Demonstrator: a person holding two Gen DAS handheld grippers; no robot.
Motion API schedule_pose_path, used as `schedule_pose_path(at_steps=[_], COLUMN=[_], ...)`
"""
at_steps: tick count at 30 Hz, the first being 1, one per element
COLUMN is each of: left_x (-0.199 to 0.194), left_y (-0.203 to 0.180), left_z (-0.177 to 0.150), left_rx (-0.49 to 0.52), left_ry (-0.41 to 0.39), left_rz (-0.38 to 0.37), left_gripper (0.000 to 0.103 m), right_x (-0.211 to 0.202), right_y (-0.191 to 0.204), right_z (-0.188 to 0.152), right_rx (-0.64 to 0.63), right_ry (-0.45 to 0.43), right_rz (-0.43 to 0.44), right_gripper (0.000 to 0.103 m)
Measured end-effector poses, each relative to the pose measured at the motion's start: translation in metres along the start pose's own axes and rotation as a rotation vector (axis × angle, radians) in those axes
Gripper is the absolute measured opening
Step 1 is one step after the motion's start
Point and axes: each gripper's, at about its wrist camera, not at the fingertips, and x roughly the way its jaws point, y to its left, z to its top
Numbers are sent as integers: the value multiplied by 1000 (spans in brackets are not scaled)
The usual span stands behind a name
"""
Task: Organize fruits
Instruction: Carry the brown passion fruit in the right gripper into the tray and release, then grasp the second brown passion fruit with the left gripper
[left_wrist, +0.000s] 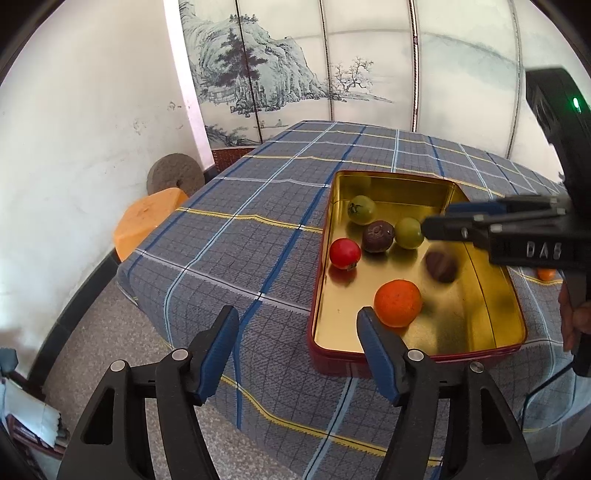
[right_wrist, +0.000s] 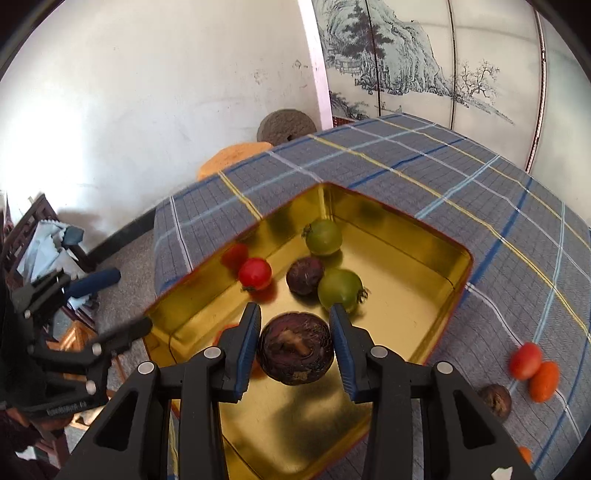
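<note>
A gold-lined tin (left_wrist: 321, 258) (right_wrist: 458, 288) with a red outside lies on the plaid tablecloth. It holds two green fruits (left_wrist: 361, 209) (left_wrist: 409, 233), a small dark fruit (left_wrist: 377, 236), a red tomato (left_wrist: 344, 253) and an orange (left_wrist: 398, 303). My right gripper (right_wrist: 295, 310) (left_wrist: 436, 218) hangs over the tin, open. A larger dark fruit (right_wrist: 295, 349) (left_wrist: 441, 266) sits between its fingers in the right wrist view. The left wrist view shows that fruit blurred, below and apart from the tips. My left gripper (left_wrist: 298, 314) (right_wrist: 122, 306) is open and empty at the tin's near left corner.
On the cloth to the right of the tin lie a red tomato (right_wrist: 525, 360), an orange fruit (right_wrist: 543, 381) and a dark fruit (right_wrist: 496, 400). An orange stool (left_wrist: 147, 218) and a round stone (left_wrist: 175, 176) stand by the wall. The table edge drops off at the left.
</note>
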Motion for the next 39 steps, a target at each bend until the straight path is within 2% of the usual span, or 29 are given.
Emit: schedule_pose_path(at_steps=[1, 4, 8, 11, 18, 22, 23, 24, 27, 32, 35, 36, 37, 39], left_x=[0, -1, -2, -4, -10, -15, -17, -18, -27, -40, -38, -34, -29, -10], left_y=[-1, -1, -2, -5, -22, -39, -44, -49, -66, -114, -148, -160, -172, -198], left_z=[0, 0, 0, 1, 3, 6, 6, 8, 13, 31, 47, 54, 59, 76], left_rx=[2, 5, 7, 17, 79, 125, 136, 150, 198, 368, 460, 484, 497, 529], left_ry=[1, 1, 2, -1, -6, -7, -6, -6, -13, -37, -21, 0, 16, 60], left_rz=[1, 1, 2, -1, -7, -26, -34, -48, -151, -316, -427, -457, -468, -483], left_gripper=[68, 68, 69, 69, 70, 71, 71, 71, 71, 70, 69, 66, 60, 57], right_x=[-2, -18, -48, -70, -112, -136, -143, -149, -162, -175, -174, -175, -176, -176], right_y=[0, -2, -3, -7, -43, -93, -110, -123, -162, -203, -213, -215, -214, -213], right_z=[2, 8, 7, -4, -59, -101, -113, -123, -156, -195, -209, -211, -211, -210], right_rx=[6, 34, 25, 17, 22, 133, 180, 216, 325, 419, 466, 475, 464, 442], right_ry=[-14, -90, -184, -224, -220, -180, -167, -157, -104, -54, -52, -51, -58, -71], right_rz=[-5, 17, -3, -39, -203, -309, -329, -338, -389, -469, -463, -461, -457, -425], right_gripper=[53, 69, 77, 84, 90, 102, 102, 102, 102, 103, 103, 103, 103, 103])
